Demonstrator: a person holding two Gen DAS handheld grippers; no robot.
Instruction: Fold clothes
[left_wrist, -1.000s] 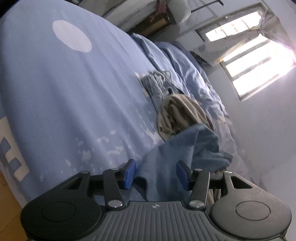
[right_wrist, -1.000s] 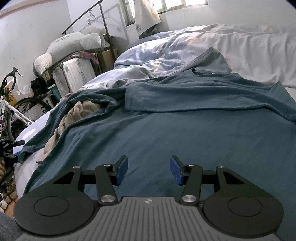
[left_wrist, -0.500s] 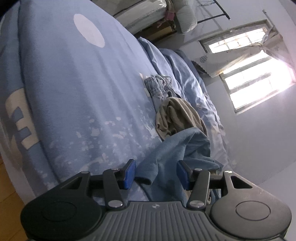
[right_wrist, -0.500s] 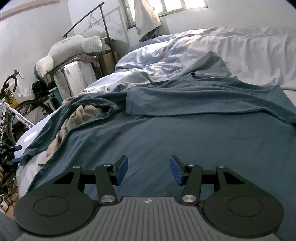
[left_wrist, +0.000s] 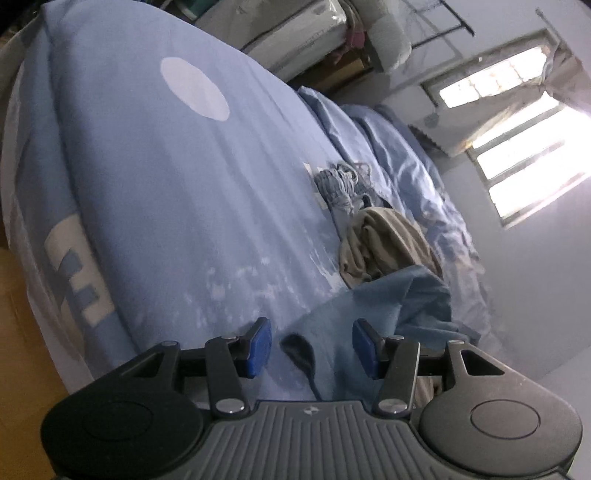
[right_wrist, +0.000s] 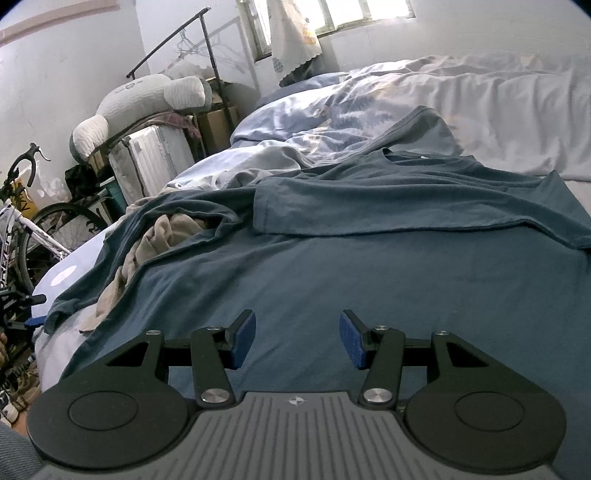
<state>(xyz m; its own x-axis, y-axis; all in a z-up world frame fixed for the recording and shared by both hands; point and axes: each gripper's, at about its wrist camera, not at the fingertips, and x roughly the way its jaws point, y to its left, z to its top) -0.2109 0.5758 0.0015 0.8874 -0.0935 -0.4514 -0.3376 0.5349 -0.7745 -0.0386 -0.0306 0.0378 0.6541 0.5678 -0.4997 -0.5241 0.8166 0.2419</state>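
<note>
Dark teal cotton T-shirt (right_wrist: 369, 266) spread flat on the bed directly beneath and ahead of the right gripper (right_wrist: 297, 341); jaws parted, nothing between the blue pads, no cloth pinched. One sleeve folded across the chest further ahead. Crumpled beige garment (right_wrist: 155, 240) ahead-left, partly under the shirt's edge. Left gripper (left_wrist: 311, 347) likewise parted, holding nothing, poised over the shirt's hem corner (left_wrist: 369, 314). Beyond it, the beige garment, then a bunched blue-grey cloth (left_wrist: 338, 182) on the light blue bedsheet (left_wrist: 166, 177).
</note>
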